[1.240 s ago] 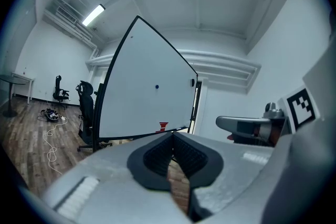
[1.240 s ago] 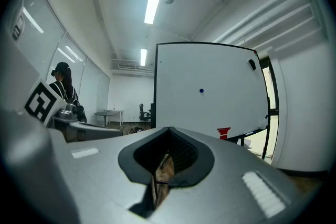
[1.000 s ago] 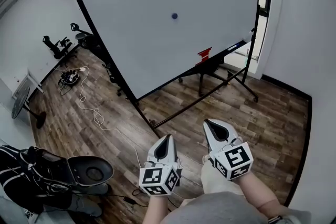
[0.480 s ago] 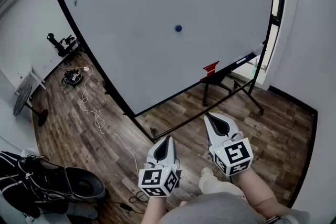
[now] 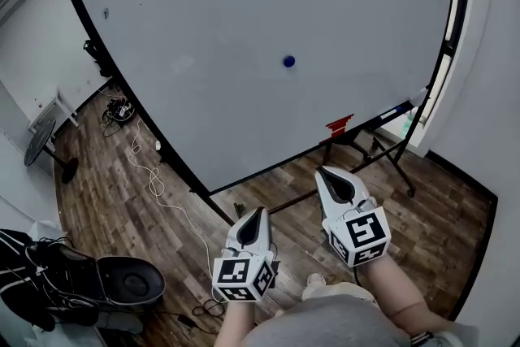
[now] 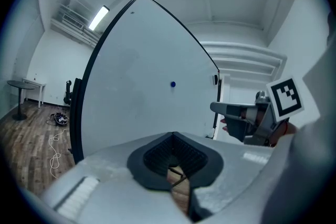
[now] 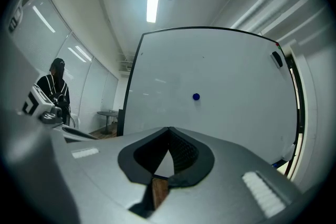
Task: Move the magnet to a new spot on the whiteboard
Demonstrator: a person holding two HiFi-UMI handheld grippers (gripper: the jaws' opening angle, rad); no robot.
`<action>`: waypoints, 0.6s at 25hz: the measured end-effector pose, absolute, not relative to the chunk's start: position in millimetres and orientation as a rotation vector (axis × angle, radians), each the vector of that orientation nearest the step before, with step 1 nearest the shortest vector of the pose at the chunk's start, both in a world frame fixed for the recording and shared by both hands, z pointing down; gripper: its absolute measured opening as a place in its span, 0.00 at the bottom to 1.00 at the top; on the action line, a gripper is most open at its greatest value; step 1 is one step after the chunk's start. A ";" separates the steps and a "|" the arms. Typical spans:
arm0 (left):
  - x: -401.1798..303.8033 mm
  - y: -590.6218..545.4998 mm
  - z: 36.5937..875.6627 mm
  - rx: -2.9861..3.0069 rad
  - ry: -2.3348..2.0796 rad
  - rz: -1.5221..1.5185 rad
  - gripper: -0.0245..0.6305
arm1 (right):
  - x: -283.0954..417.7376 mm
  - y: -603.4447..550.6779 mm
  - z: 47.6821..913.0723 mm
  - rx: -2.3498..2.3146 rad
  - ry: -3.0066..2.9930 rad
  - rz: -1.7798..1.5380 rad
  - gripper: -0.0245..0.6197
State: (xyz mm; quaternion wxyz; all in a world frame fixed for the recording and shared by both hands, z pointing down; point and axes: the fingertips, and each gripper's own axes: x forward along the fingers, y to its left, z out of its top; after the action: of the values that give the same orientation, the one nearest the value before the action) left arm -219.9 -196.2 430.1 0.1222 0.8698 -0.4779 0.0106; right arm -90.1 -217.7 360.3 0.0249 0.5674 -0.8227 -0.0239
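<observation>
Item one: our left gripper (image 5: 259, 213), a grey-white two-jaw tool with black ribbed pads and a square-marker cube at its rear. Jaws closed, nothing between them; held low, pointing ahead.

Item two: our right gripper (image 5: 323, 174), same make. Jaws closed and empty; carried just beside the left, a little further forward.

Item three: our left forearm (image 5: 236, 327) and right forearm (image 5: 394, 297), both bare, reaching out from the body.

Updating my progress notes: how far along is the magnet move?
Done: nothing; the blue magnet sits on the whiteboard, untouched. In hand: nothing; the left tool and right tool are both shut and empty, short of the board. Left: reach it, grip, carry to a new spot, release.
</observation>
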 end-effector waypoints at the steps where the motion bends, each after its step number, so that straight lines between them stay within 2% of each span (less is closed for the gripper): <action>1: -218.4 -200.7 429.2 2.536 -1.404 0.028 0.04 | -89.6 -224.5 358.2 1.742 -2.548 -0.087 0.04; 15: -216.0 -268.5 429.2 2.462 -1.553 0.001 0.04 | -86.6 -344.1 322.5 1.649 -2.584 -0.240 0.04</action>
State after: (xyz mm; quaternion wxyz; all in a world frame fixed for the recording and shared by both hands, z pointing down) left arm -216.0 -268.5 429.2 0.1152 0.8402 -0.5299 0.0004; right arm -86.6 -344.1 322.5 0.0336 0.5359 -0.8400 -0.0781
